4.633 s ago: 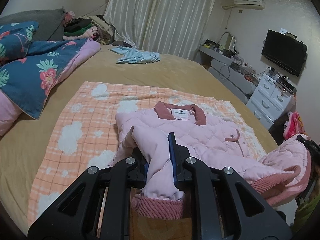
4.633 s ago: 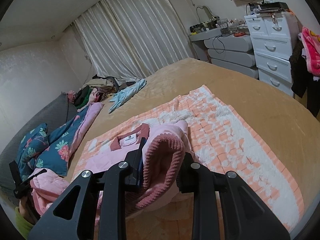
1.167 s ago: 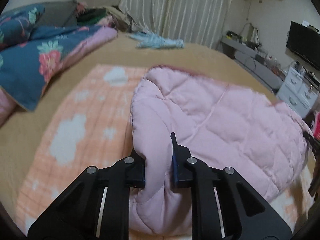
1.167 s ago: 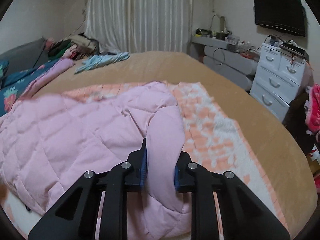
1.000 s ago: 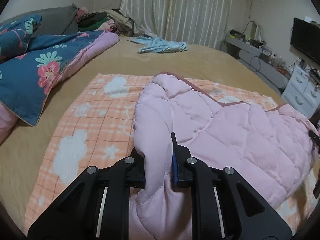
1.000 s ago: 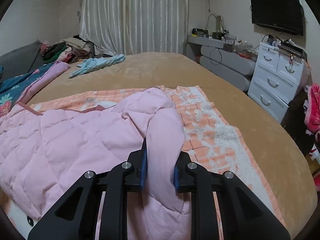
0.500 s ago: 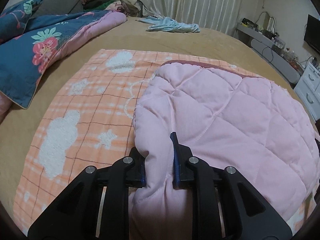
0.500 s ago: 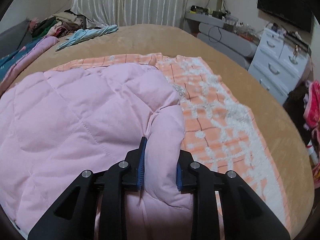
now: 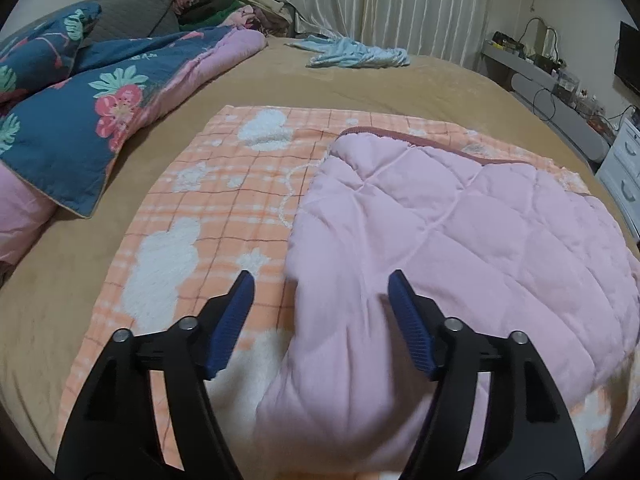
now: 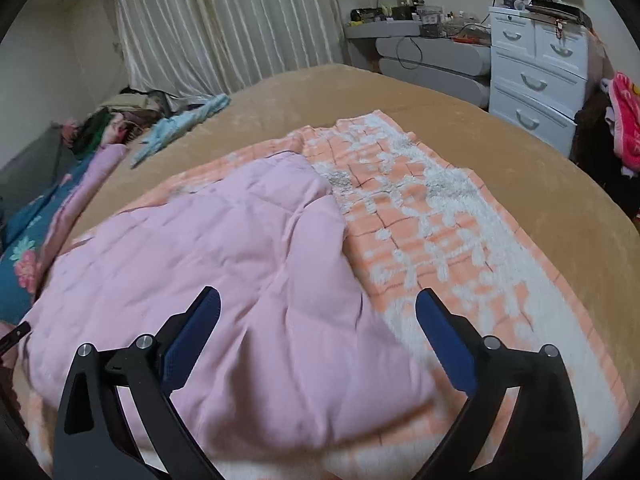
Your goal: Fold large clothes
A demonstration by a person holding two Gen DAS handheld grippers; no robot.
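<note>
pink quilted jacket (image 9: 460, 232) lies folded on the orange-and-white checked blanket (image 9: 208, 200) on the bed, near fold edge toward the cameras. left wrist view: left gripper (image 9: 320, 300) has its jaws opening, blue pads clear of the cloth on both sides, and the jacket's near-left corner bulges up between them without being pinched. it looks freshly let go, so lift away without snagging the puffed edge on a pad; dragging it would undo the fold. dark-pink trim shows along the far edge, roughly straight. right wrist view: right gripper (image 10: 318, 312) is also opening and stands wide, the near-right corner of the jacket (image 10: 224, 248) between the pads, no contact visible. the right edge looks lumpy with a crease running toward the far corner; worth pressing flat before the next fold. next grab probably wants both side edges so the halves meet squarely. floral duvet (image 9: 80, 120) and light-blue garment (image 9: 356, 54) sit well apart, no interference.
</note>
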